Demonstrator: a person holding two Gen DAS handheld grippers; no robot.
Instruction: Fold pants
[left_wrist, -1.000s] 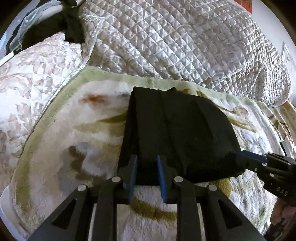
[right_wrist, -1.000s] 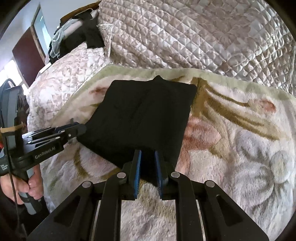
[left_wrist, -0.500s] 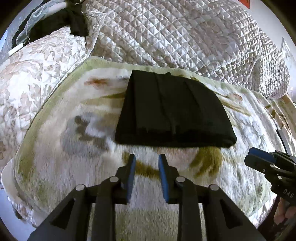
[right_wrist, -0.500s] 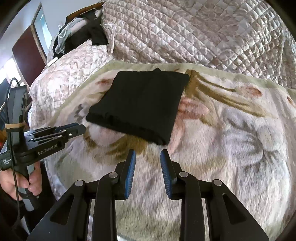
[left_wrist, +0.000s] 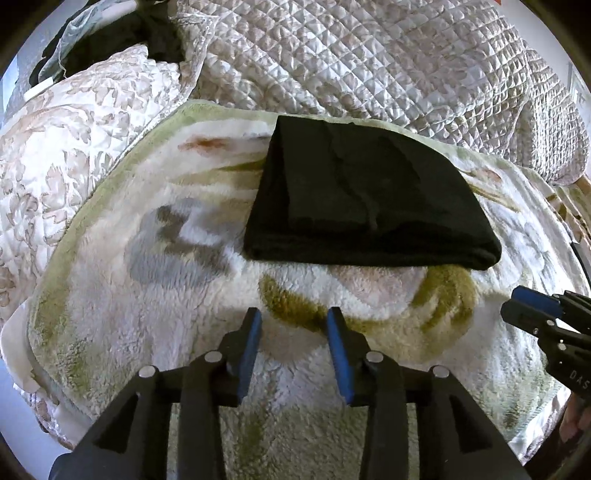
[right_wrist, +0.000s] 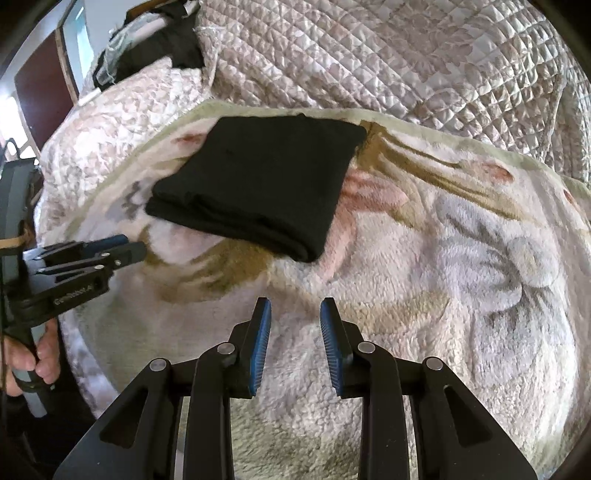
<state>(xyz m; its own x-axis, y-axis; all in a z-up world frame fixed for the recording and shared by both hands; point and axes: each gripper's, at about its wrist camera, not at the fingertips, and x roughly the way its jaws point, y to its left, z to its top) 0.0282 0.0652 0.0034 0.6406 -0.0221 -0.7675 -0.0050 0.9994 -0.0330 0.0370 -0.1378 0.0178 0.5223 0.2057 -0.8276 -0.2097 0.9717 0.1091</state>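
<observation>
Both our grippers hang empty above a plush floral blanket (left_wrist: 147, 295). From the left wrist, our left gripper (left_wrist: 294, 317) shows blue pads parted, gripping nothing; folded black pants (left_wrist: 365, 199) lie ahead, apart from it. From the right wrist, our right gripper (right_wrist: 295, 308) is likewise spread and empty, the pants (right_wrist: 258, 184) ahead-left, a quilted bedspread (right_wrist: 406, 62) beyond.

My left gripper (left_wrist: 294, 321) has bare blanket (left_wrist: 155, 314) ahead; jaws apart, nothing between them. Pants (left_wrist: 365, 199) block at 12, folded stack, thick near edge. Quilt (left_wrist: 369, 62) banks up behind the pants, closing 12 beyond them. My right gripper (right_wrist: 295, 314), also parted, has a wide fleece run from 12 to 3. Left unit sits at its 9.
</observation>
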